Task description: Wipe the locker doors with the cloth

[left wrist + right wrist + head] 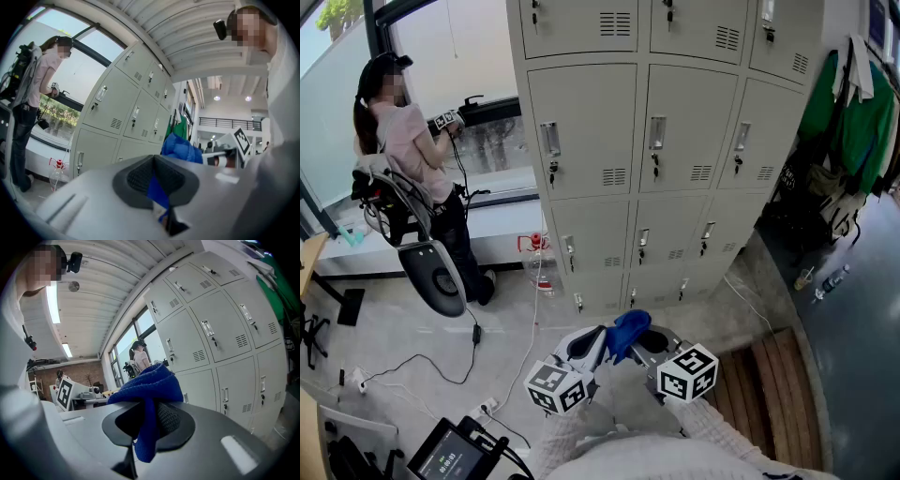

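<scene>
A blue cloth (pixel 628 330) is bunched between my two grippers, low in the head view and well short of the lockers. My left gripper (pixel 592 345) is shut on a thin edge of the cloth (pixel 157 190), and the rest of the bunch rises beyond its jaws. My right gripper (pixel 643 341) is shut on a thick fold of the cloth (pixel 149 392), which drapes over its pads. The beige locker doors (pixel 661 159) stand ahead in rows, all shut, with keys hanging in their locks. Neither gripper touches a door.
A person (pixel 412 155) stands at the window left of the lockers. A water bottle (pixel 539 264) sits at the lockers' left foot. Green clothes (pixel 853 112) hang to the right. A wooden board (pixel 769 375) lies right of me, cables (pixel 441 366) and a screen device (pixel 450 455) to the left.
</scene>
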The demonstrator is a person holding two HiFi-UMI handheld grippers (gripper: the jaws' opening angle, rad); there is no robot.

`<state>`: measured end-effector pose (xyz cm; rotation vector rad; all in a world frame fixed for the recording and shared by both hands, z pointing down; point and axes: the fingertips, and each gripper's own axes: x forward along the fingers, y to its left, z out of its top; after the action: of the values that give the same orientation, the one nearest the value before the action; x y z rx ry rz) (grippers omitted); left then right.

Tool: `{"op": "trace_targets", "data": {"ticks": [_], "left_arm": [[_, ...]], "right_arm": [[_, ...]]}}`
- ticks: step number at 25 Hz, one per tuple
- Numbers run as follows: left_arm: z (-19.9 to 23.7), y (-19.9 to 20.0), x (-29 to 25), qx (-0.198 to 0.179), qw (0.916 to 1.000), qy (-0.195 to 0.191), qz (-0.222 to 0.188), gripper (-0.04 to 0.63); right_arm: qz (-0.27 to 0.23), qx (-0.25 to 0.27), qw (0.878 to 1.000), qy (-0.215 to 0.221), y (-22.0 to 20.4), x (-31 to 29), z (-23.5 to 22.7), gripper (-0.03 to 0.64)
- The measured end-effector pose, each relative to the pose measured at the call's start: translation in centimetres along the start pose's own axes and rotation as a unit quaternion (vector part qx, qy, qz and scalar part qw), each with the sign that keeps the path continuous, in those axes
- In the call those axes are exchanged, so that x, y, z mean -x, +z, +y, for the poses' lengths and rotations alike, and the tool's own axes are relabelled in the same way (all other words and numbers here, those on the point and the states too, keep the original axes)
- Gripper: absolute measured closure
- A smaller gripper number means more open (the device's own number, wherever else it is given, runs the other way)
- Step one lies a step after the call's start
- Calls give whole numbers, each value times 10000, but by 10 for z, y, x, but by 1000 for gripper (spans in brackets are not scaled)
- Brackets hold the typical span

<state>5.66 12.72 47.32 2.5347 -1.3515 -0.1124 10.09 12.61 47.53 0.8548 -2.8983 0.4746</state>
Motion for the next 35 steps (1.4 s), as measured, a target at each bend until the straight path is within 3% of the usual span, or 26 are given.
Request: {"op": "trace_targets", "data": {"ticks": [8, 16, 24, 35], "left_arm": [[35, 15, -24, -47, 9998, 88, -186, 588], [119, 53, -57, -79, 9997, -35, -217, 589], [196, 104, -89, -374, 9986, -338, -185, 589], [245, 128, -118, -328, 9971, -680, -128, 589]], "right_arm": [[-131, -138, 9998, -39, 6, -32, -27, 565], [-364, -58, 9993, -37, 53, -125, -60, 565], [-935, 134, 9949, -354, 119, -206, -95, 565], [-854, 194, 9944, -590, 134, -250, -114, 565]]}}
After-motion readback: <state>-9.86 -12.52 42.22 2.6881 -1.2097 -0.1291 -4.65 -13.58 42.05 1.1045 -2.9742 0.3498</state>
